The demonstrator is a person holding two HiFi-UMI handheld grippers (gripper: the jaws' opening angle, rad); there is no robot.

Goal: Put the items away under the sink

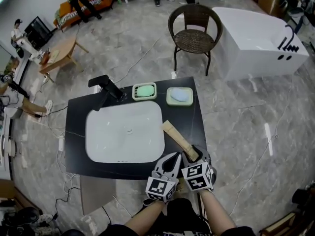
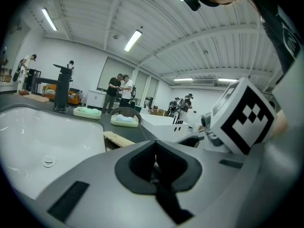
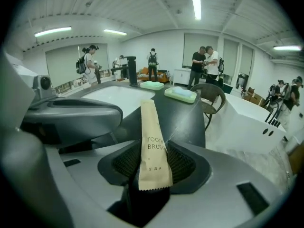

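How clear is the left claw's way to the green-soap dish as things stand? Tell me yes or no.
Probably yes. The left claw, shut and empty, is at the counter's near edge; only the bare basin lies between it and the dish; the faucet stands aside.

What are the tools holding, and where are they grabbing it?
The right tool pinches a toothbrush packet near its lower end; the rest sticks out ahead over the counter. The left tool is shut and holds nothing.
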